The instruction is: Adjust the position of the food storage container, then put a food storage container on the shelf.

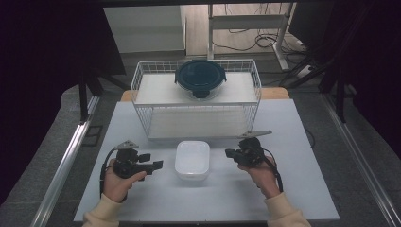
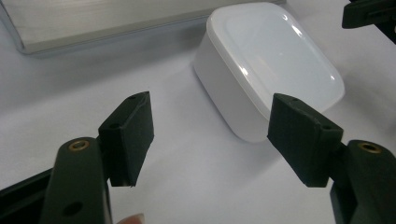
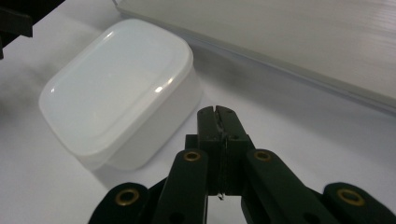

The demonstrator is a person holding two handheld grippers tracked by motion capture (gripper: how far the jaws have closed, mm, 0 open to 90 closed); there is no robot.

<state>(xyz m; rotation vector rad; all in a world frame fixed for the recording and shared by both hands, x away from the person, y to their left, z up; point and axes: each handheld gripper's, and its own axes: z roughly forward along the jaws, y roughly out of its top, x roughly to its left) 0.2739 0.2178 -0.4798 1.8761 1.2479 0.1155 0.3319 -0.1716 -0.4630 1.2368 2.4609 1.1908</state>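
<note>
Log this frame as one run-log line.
left gripper: open, beside white lidded box | right gripper: shut, empty, beside box | round dark-lidded container: on wire rack

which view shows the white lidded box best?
The left gripper view: the white box sits close and sharp, lid and near side wall showing, seen between the left gripper's open fingers. The right gripper view also has it close, beside the right gripper's shut fingers. The high view shows it small, between both grippers.

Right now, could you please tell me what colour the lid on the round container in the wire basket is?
Dark blue; the lid shows best in the high view.
</note>
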